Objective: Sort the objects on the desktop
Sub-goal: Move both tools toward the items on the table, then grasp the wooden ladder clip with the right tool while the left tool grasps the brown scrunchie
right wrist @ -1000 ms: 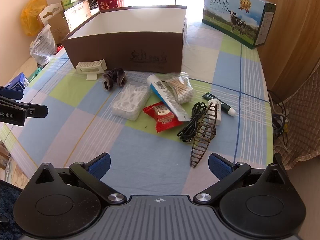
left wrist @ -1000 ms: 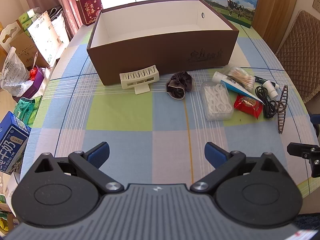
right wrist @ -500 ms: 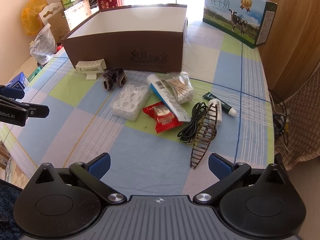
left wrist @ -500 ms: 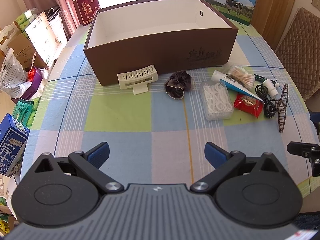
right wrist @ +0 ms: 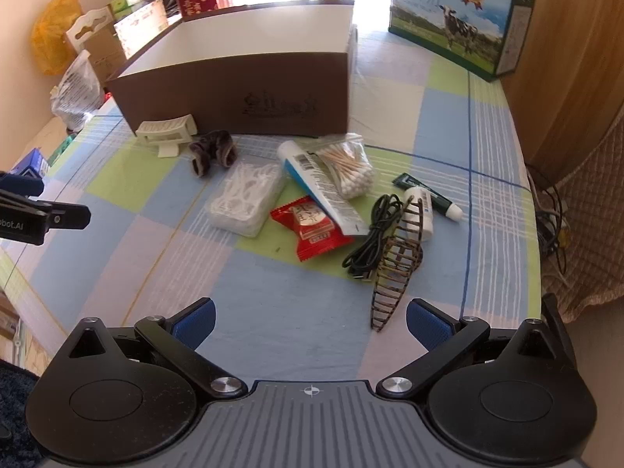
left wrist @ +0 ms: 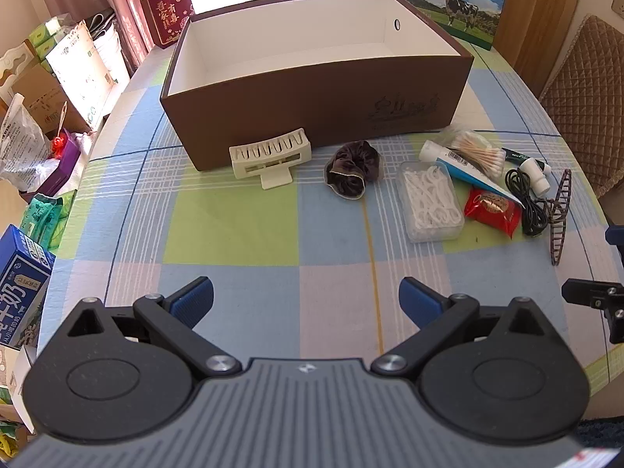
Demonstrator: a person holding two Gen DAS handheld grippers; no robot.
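A brown box (left wrist: 312,105) with a white, empty inside stands at the back of the checked table; it also shows in the right wrist view (right wrist: 241,89). In front of it lie a cream rack (left wrist: 271,154), a dark scrunchie (left wrist: 353,167), a clear floss-pick box (left wrist: 429,201), a toothpaste tube (right wrist: 319,187), cotton swabs (right wrist: 349,167), a red packet (right wrist: 310,226), a black cable (right wrist: 374,234) and a brown wooden clip (right wrist: 397,261). My left gripper (left wrist: 306,300) and right gripper (right wrist: 310,318) are both open and empty, hovering near the table's front edge.
A milk carton box (right wrist: 456,19) stands at the back right. Bags and boxes (left wrist: 46,109) crowd the floor on the left. A quilted chair (left wrist: 585,89) stands on the right. Bare tablecloth (left wrist: 234,226) lies between the grippers and the objects.
Both grippers have moved slightly forward toward the box and objects. Both stay open and empty.
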